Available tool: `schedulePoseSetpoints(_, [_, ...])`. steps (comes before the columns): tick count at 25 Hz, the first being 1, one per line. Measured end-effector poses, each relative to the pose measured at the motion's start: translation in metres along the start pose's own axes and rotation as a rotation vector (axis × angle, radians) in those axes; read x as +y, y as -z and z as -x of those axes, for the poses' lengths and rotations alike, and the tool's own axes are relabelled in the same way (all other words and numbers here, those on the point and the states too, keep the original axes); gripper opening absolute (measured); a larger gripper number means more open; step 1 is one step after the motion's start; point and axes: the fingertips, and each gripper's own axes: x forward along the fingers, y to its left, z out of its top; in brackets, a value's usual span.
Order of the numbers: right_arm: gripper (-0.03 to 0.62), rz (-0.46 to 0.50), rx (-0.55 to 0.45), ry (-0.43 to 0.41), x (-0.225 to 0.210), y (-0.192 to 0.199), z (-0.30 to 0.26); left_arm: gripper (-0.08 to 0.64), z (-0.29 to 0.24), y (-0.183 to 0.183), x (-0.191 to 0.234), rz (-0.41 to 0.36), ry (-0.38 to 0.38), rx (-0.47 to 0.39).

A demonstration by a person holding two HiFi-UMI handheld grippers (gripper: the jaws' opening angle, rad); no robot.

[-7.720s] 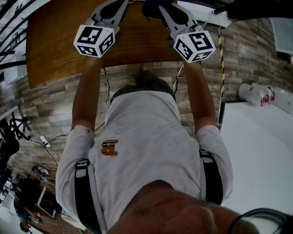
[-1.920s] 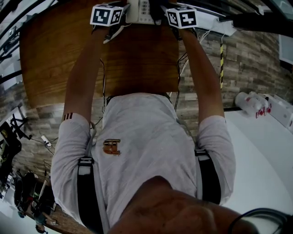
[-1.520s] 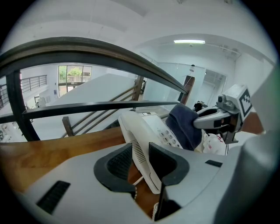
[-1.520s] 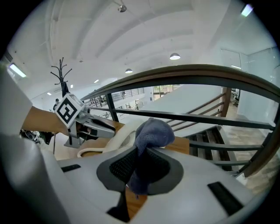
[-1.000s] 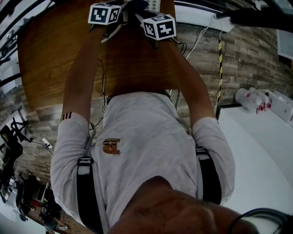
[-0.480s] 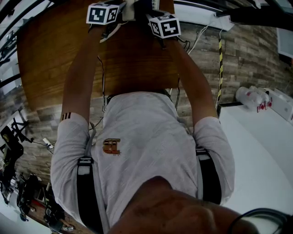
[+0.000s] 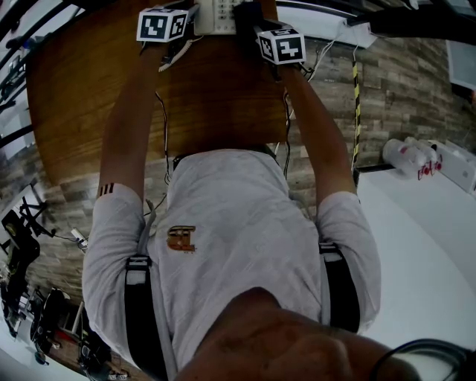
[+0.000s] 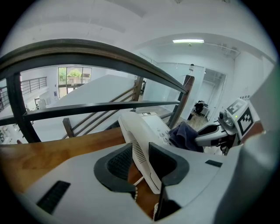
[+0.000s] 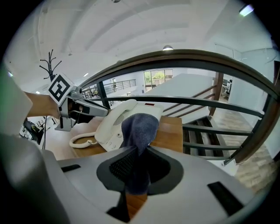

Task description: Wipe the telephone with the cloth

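Observation:
A white telephone sits at the far edge of the wooden table. My left gripper is shut on the near end of its handset, with a pad on each side. My right gripper is shut on a dark blue cloth. The cloth bunches forward and rests on the telephone's keypad side. In the left gripper view the cloth lies against the keys. In the head view both marker cubes flank the telephone at the top edge.
A coiled cord lies on the table left of the telephone. A dark stair railing runs just beyond the table's far edge, with a drop behind it. A white table with bottles stands to the right.
Over the last second my right gripper has slid to the right across the telephone with the cloth. The left gripper has stayed almost still.

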Motion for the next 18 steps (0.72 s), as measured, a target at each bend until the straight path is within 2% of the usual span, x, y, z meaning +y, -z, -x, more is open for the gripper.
schedulePoseSetpoints(4, [0.072, -0.011, -0.003, 0.015, -0.009, 0.000, 0.007, 0.126, 0.002, -0.001, -0.001, -0.011, -0.010, 0.003])
schedulePoseSetpoints(10, [0.072, -0.004, -0.053, 0.005, -0.006, -0.023, 0.016, 0.126, 0.007, 0.000, -0.003, -0.043, -0.032, 0.014])
schedulePoseSetpoints(15, [0.072, 0.002, -0.153, -0.032, 0.008, -0.058, 0.030, 0.123, 0.032, -0.025, -0.014, -0.094, -0.043, -0.086])
schedulePoseSetpoints(18, [0.072, 0.002, -0.215, -0.062, 0.017, -0.080, 0.043, 0.093, 0.047, -0.047, -0.027, -0.128, -0.029, -0.166])
